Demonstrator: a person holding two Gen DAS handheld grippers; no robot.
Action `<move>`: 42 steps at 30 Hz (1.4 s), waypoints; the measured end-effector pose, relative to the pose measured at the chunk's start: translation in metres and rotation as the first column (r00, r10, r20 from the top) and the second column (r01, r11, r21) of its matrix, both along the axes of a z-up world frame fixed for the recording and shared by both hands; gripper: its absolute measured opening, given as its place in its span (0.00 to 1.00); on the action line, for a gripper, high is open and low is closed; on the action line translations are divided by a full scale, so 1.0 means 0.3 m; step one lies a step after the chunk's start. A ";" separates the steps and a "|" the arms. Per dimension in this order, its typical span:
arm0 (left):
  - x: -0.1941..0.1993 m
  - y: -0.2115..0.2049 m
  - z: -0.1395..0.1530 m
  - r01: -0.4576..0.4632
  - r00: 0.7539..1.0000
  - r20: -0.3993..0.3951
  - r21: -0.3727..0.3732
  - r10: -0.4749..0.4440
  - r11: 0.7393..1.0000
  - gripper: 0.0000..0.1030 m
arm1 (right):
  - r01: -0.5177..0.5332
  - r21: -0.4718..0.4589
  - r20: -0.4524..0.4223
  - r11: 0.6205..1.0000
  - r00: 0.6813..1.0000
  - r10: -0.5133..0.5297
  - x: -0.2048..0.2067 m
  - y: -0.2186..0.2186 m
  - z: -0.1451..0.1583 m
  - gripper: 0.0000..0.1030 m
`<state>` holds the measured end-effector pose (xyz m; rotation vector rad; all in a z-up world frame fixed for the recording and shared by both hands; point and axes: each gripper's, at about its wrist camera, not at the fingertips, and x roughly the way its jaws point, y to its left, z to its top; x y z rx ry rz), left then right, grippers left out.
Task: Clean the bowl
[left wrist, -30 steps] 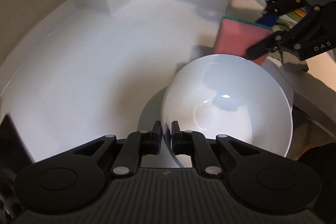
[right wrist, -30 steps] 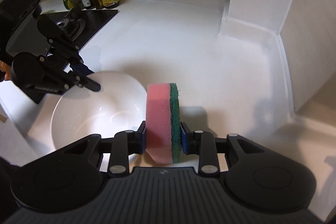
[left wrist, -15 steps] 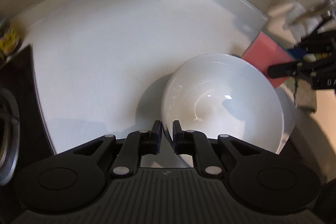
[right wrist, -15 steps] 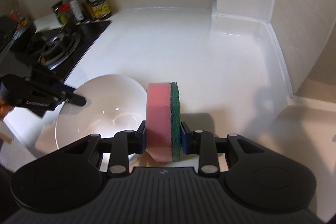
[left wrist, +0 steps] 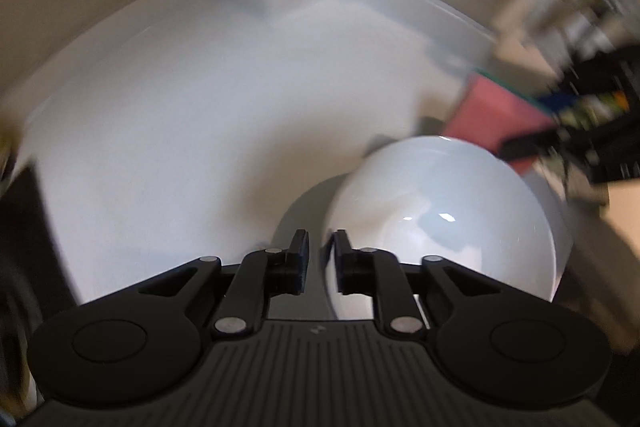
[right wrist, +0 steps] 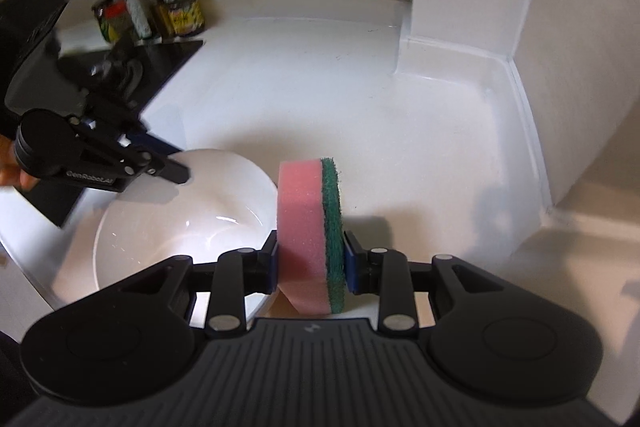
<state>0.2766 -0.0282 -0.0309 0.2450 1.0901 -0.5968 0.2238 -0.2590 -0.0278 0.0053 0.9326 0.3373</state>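
The left claw (left wrist: 320, 259), which pinched the bowl (left wrist: 440, 223) rim a second ago, is opening; the rim now seems to sit loose between its jaws, so the bowl rests on the white counter (right wrist: 360, 99). The right claw (right wrist: 310, 263) grips the sponge (right wrist: 308, 227) just beside it. Farther off the counter is bare up to the raised back edge.

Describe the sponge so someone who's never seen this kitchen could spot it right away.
Start at the white countertop and find the white bowl near its front edge. Just right of the bowl, the right gripper clamps the sponge upright. It is the only soft block: pink foam with a green scouring layer.
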 end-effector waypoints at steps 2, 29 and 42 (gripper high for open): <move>-0.036 0.028 -0.005 -0.055 0.998 -0.021 -0.012 0.054 0.998 0.17 | 0.029 0.042 -0.006 0.999 1.000 -0.029 -0.011 -0.022 -0.005 0.26; -0.092 0.017 -0.026 -0.017 1.000 0.012 0.024 0.016 1.000 0.10 | -0.059 -0.066 0.010 0.996 0.998 0.060 -0.037 0.037 0.005 0.26; -0.009 -0.097 -0.004 0.312 0.942 0.089 0.124 -0.323 0.942 0.10 | -0.098 -0.094 0.003 0.991 0.995 0.099 0.032 0.045 0.011 0.26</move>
